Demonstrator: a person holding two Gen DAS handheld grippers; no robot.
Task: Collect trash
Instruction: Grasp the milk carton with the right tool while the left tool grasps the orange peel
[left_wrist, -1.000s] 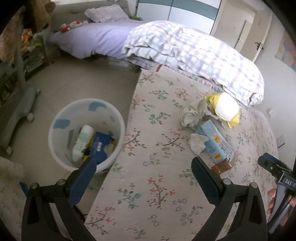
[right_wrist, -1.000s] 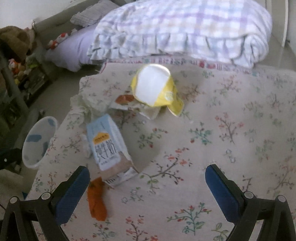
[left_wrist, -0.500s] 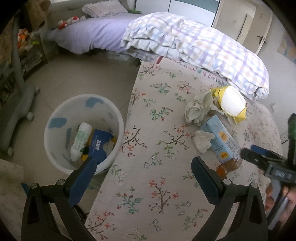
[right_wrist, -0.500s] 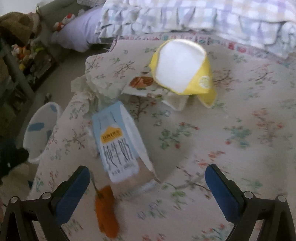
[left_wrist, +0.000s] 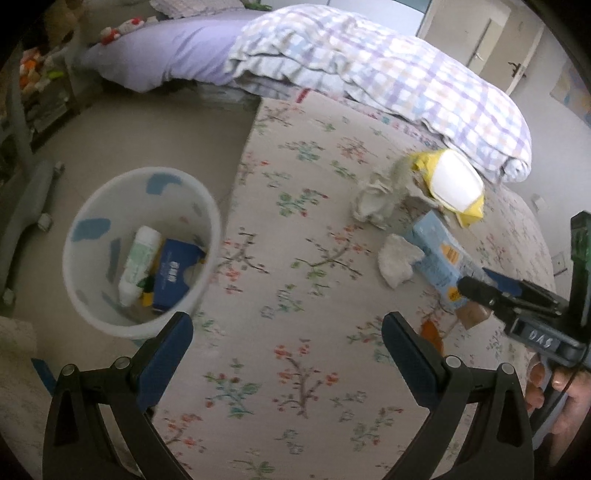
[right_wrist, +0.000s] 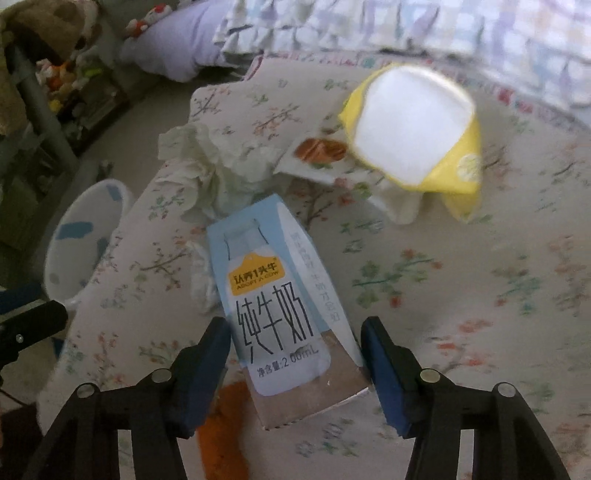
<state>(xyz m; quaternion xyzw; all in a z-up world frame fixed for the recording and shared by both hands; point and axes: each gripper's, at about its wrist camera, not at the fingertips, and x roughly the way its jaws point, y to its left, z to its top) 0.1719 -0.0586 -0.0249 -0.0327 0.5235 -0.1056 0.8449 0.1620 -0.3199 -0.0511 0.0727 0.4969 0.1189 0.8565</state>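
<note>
From the left wrist, the left gripper (left_wrist: 284, 332) hangs with its fingers wide and empty over the floral bedspread (left_wrist: 295, 229). The white bin (left_wrist: 142, 243) stands on the floor to the left, trash inside.

From the right wrist, the right gripper (right_wrist: 295, 350) has just been narrowing around the blue milk carton (right_wrist: 273, 306), which lies between its pads; whether they press it I cannot tell. A yellow wrapper (right_wrist: 417, 129) and crumpled tissue (right_wrist: 214, 158) lie farther off.

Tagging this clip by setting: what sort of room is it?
Most likely a bedroom in a home. A bed with a floral sheet carries a rolled plaid duvet and a lilac pillow; soft toys lie near the head, and a white waste bin stands on the floor alongside.
</note>
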